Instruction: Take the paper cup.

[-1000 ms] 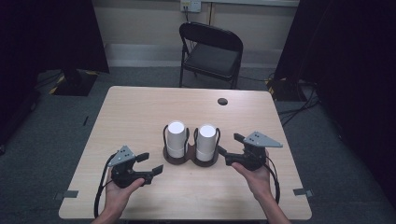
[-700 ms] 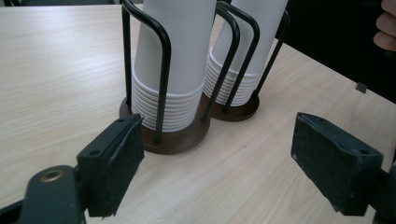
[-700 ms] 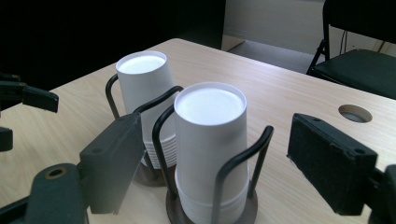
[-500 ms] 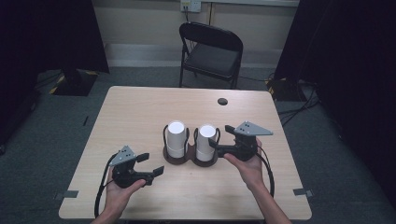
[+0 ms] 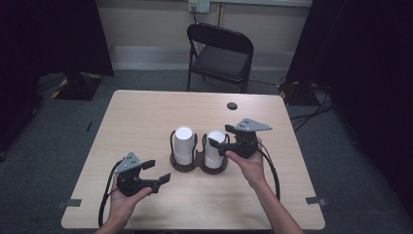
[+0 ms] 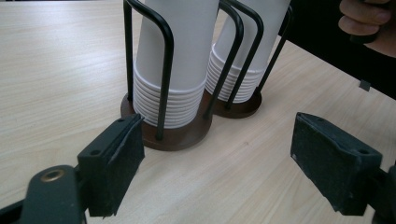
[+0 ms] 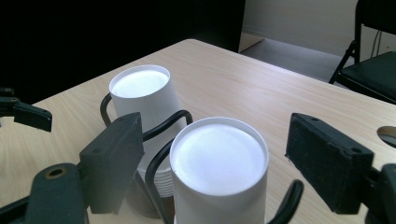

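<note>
On the table, left to right: left gripper (image 5: 158, 180), two cup stacks in a wire holder (image 5: 197, 165), right gripper (image 5: 221, 146).
Left gripper: jaws wide, nothing between them; it hovers low over the table (image 5: 146, 117), pointed at the holder.
Ahead of the left jaws: the left stack (image 6: 175, 60) stands just beyond the tips, a little toward the left jaw, inside black wire loops on a brown base; the right stack (image 6: 250, 51) is behind it, closer to the right jaw's line.
Right gripper: jaws fairly wide after just narrowing a little; they straddle the top of the right stack (image 7: 219, 163), with a gap showing on both sides, so no pad presses on it.
Between the right jaws: the top cup, upside down, its white bottom facing up, sits centred and slightly below the pads.
Beyond the right jaws: the left stack (image 7: 142, 93) stands past the left jaw.
Step in hand: lining the right gripper up on the top cup of the right stack; no grasp yet, I judge.
Next move: lower the pads a little onto the cup wall, close gently so the paper does not crush, then lift straight up between the wires so only one cup comes free.
Risk: the holder may rise with the cup; the left gripper is placed to steady it.
</note>
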### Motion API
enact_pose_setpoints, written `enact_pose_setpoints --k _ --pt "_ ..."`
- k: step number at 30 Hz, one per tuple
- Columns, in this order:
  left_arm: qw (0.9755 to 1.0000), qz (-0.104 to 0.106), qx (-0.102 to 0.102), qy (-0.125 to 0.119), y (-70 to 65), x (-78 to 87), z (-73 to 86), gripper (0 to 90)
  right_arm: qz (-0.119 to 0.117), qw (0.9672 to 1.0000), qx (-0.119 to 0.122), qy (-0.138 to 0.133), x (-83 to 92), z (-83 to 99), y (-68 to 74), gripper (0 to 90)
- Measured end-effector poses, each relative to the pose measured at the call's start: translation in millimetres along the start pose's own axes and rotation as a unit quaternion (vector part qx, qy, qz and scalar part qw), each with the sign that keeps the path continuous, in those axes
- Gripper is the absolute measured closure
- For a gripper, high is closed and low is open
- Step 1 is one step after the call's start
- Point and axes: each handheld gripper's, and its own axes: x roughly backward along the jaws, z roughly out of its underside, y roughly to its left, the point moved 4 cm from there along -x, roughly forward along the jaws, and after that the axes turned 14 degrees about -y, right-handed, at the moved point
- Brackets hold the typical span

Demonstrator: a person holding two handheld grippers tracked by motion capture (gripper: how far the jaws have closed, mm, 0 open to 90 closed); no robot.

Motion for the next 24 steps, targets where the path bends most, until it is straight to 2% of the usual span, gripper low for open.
enact_pose_setpoints --k 4,8,12,24 --pt "1.0000 -0.001 0.001 0.003 0.0 -0.5 0.7 17.4 -0.007 1.0000 -0.003 0.005 -7.4 5.4 -0.8 21.1" --pt "1.0000 -0.001 0.000 0.001 0.2 0.3 0.3 17.9 -0.002 0.9999 0.010 0.014 -11.2 10.8 0.1 21.8" --pt "1.0000 -0.001 0.002 0.004 0.6 -0.3 1.0 17.8 -0.003 0.9996 0.012 0.025 -15.9 16.3 -1.2 23.7" --pt "1.0000 0.000 0.000 0.005 0.5 0.1 0.9 18.4 0.001 0.9991 0.025 0.035 -20.6 19.9 0.8 27.7"
